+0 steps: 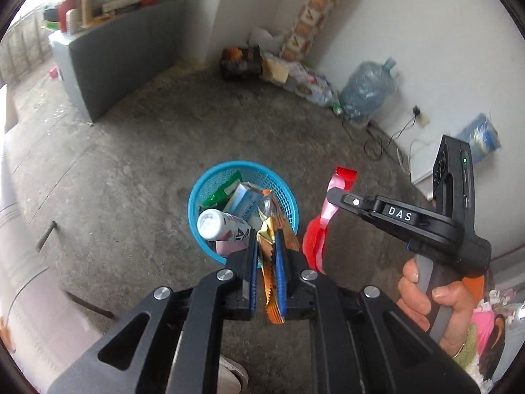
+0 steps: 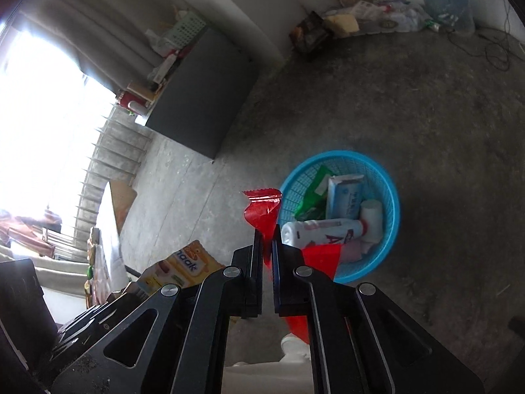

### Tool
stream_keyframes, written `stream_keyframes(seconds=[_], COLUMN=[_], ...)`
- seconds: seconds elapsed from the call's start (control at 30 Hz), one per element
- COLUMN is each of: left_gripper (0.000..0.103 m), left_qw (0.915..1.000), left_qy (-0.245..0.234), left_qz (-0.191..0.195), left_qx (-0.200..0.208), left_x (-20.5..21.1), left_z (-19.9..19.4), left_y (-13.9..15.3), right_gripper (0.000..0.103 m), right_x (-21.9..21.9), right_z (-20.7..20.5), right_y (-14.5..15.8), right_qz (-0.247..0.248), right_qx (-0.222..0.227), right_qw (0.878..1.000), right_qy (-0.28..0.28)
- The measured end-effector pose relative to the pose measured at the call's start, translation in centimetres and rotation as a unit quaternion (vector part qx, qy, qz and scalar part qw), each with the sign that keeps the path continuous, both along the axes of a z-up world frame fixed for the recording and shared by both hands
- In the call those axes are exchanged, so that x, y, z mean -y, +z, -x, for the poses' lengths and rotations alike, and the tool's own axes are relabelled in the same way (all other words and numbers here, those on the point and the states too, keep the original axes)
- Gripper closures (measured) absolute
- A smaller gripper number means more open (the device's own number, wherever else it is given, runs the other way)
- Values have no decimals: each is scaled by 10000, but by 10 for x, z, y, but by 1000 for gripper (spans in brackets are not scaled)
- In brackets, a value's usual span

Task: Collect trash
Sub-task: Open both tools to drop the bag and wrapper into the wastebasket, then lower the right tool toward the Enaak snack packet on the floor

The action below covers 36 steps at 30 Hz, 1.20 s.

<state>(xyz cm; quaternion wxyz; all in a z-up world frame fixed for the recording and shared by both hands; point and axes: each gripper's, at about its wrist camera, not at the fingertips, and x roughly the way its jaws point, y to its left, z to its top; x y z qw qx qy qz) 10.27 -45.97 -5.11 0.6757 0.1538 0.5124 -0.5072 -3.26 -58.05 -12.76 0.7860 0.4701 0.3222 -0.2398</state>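
A basket (image 1: 197,203) stands on the floor (image 1: 137,151) below and ahead of my two grippers. In it lie a bottle (image 1: 216,226) on its side, a carton (image 1: 241,198) behind the bottle, and a flat packet (image 1: 218,193) against the far wall. My left gripper (image 1: 265,239) hangs over the basket's near rim with a wrapper (image 1: 270,282) between its fingers. My right gripper (image 1: 331,193) sits just to the right of the basket, with another wrapper (image 1: 341,179) pinched in it. A cabinet (image 1: 111,65) stands far left; a water jug (image 1: 367,92) leans against the back wall.
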Motion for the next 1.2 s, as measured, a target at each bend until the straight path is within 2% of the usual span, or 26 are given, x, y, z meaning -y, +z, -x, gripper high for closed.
stream_keyframes(seconds=[0.13,0.2,0.23,0.27,0.33,0.4,0.47,0.67,0.8,0.9,1.0,1.1,1.2], left_gripper=[93,90,82,68,56,52,46,40,39,31,28,23,19], left_qw=[9995,9986,9975,9962,9954,9966,9974,9989,9992,9990,9980,9966,9942], left_qy=[-155,-288,-382,-430,-365,-264,-192,104,293,280,312,356,584], left_qz=[-292,-419,-573,-748,-881,-773,-696,-336,-59,98,154,247,363], left_qx=[-2,-134,-173,-134,29,50,51,295,256,320,526,696,827], left_x=[41,57,65,72,77,73,65,45,19,-10,-50,-93,-142], left_z=[5,8,10,12,14,14,11,0,-6,-3,0,1,-6], left_y=[-37,-58,-70,-79,-88,-89,-84,-53,-24,-1,21,37,51], right_gripper=[97,88,78,63,51,49,46,42,40,38,36,36,35], right_x=[21,28,32,35,38,37,33,19,8,0,-13,-27,-46], right_z=[-4,-5,-7,-8,-8,-6,2,24,51,77,99,99,80], right_y=[-30,-43,-49,-55,-64,-69,-70,-65,-53,-55,-77,-127,-188], right_qz=[-82,-113,-103,-51,49,79,48,225,295,253,169,-72,-201], right_qx=[-195,-327,-411,-536,-791,-930,-873,-758,-549,-434,-738,-1408,-2040], right_qw=[9997,9993,9990,9984,9965,9951,9955,9961,9967,9962,9943,9885,9788], right_qy=[-136,-165,-175,-195,-282,-328,-361,-381,-525,-710,-756,-552,-59])
